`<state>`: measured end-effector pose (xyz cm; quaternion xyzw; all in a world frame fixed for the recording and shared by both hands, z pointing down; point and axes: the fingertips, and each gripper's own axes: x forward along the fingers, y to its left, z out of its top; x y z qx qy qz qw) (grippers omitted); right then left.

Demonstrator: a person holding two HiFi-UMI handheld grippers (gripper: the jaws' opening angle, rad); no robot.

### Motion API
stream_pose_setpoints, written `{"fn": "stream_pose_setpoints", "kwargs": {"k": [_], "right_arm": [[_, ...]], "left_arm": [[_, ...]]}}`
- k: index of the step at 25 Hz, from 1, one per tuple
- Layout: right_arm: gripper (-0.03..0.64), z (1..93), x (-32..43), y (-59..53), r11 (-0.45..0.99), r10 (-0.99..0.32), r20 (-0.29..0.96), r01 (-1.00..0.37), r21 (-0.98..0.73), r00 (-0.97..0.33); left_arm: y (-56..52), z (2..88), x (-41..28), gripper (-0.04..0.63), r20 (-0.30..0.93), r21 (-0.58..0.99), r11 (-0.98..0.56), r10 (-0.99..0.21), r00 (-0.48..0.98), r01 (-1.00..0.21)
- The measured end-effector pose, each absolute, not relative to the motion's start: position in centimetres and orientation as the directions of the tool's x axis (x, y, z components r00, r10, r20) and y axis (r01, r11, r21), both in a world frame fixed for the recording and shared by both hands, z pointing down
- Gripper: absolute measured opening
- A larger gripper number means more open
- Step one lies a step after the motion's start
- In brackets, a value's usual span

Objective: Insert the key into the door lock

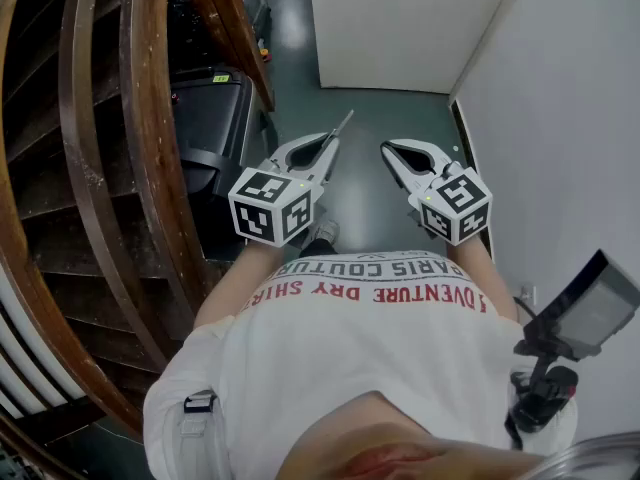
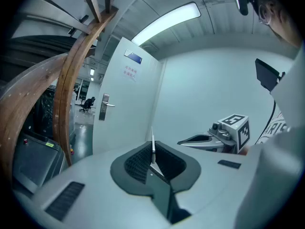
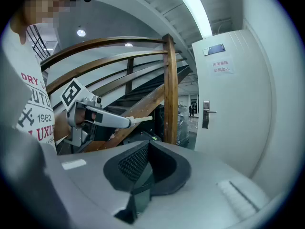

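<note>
- Head view: left tongs [image 1: 333, 141] are pinched shut on a slim silver metal key [image 1: 344, 124]. Its blade juts past the tips toward the plain white door [image 1: 400, 28] ahead, likely so it can be led straight at the lock. Right tongs [image 1: 389, 150] sit alongside, apart from the left pair, over the dark green floor [image 1: 365, 203]. A curved brown wooden stair rail [image 1: 140, 118] runs along the left.
- Left gripper view: the key shows edge-on, clamped between the closed pads and reaching forward out of them. The door's silver lever handle [image 2: 104, 107] and its plate, where I judge the lock to be, lie well apart from the key, up and to the left. By that reading the task is barely begun.
- Right gripper view: these tongs are fully closed on nothing, seemingly free as a spare. The handle shows far off at the right, and no keyhole can be made out.
</note>
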<state>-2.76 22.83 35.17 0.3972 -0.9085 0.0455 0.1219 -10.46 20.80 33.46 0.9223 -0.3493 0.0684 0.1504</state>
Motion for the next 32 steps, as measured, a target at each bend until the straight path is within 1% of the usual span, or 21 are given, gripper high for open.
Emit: {"fn": "stream_pose_setpoints", "kwargs": {"k": [8,21,27,32], "right_arm": [[0.002,35.7,-1.7,24.0,0.675,-0.719,0.262,-0.737,0.044,-0.643],[0.003,34.1,0.5,24.4,0.656,-0.742,0.213,-0.754,0.032,-0.636],[0.003,35.6,1.6,22.3,0.644,-0.746,0.237,-0.765,0.014,-0.623],[0.003,37.8,3.8,16.8,0.620,-0.758,0.254,-0.785,-0.007,-0.601]], "left_arm": [[21.8,33.9,-9.4,0.023,0.233,0.219,-0.712,-0.626,0.744,-0.667],[22.0,33.0,-7.5,0.023,0.234,0.215,-0.721,-0.616,0.752,-0.658],[19.3,34.1,-6.6,0.023,0.248,0.244,-0.721,-0.600,0.760,-0.649],[13.1,35.9,-4.6,0.023,0.265,0.239,-0.725,-0.592,0.761,-0.646]]}}
